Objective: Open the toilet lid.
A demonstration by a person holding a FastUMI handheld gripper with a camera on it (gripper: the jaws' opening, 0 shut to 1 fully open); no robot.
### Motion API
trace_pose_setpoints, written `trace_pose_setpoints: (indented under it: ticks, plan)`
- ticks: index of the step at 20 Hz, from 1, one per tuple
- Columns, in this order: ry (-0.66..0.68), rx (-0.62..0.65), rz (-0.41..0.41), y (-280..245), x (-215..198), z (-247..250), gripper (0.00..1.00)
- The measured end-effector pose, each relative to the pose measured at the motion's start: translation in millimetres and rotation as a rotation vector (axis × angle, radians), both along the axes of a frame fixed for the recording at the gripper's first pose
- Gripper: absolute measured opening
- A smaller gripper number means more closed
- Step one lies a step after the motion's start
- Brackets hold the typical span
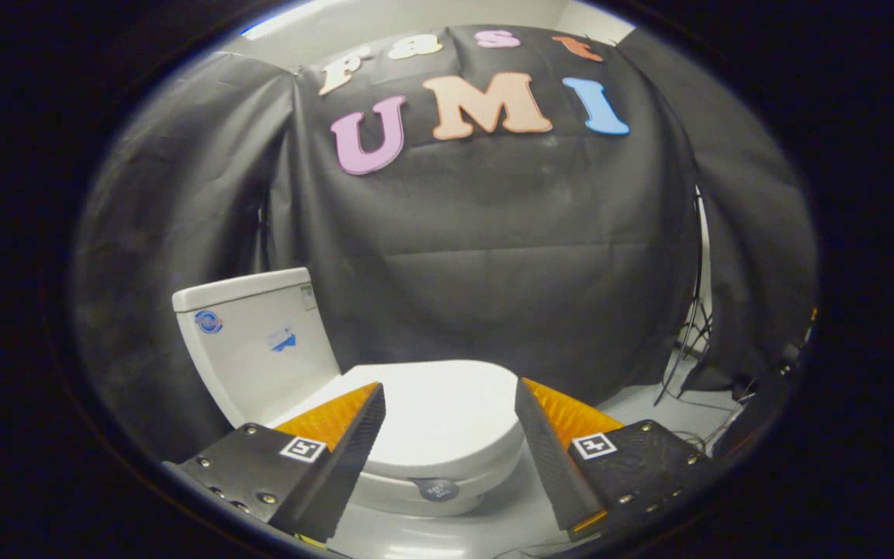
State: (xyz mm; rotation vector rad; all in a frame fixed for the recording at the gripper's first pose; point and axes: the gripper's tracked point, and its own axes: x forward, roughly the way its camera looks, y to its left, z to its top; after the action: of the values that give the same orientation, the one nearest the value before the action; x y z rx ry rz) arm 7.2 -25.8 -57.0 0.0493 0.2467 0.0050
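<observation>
The gripper point(449, 396) is hovering above the floor with its two fingers point(354, 439) standing wide apart, nothing held between them. Each finger body is carrying a small square marker tag point(303, 449) on its upper face. Just ahead of the fingers, and showing in the gap between them, the toilet lid point(447, 415) is lying flat and closed on the bowl, its rounded front end pointing toward the near right. The fingers are not touching it; the left finger is overlapping the lid's left edge in the view and the right finger is sitting just beside its right edge. A small dark round sticker point(437, 489) is showing on the front rim of the bowl point(408, 497) below the lid. Beyond the lid to the far left, the white tank point(257, 349) is standing upright, bearing a couple of blue stickers on its face. Farther back, the black cloth wall point(493, 264) is hanging, and at the far right some cables and a stand's legs point(687, 349) are resting on the pale floor point(641, 404).
</observation>
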Motion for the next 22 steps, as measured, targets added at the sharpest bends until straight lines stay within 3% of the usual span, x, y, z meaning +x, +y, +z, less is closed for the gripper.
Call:
trace_pose_setpoints:
  ticks: [6, 8, 13, 19, 22]
  plan:
    - [0.139, 0.063, -0.033, -20, -4, -40, 1.0]
    - [0.193, 0.145, -0.078, -33, -5, -55, 1.0]
    - [0.376, 0.527, -0.166, -31, -12, -111, 0.99]
    - [0.463, 0.698, -0.191, -16, -6, -151, 0.95]
    - [0.494, 0.722, -0.207, -7, -3, -168, 0.95]
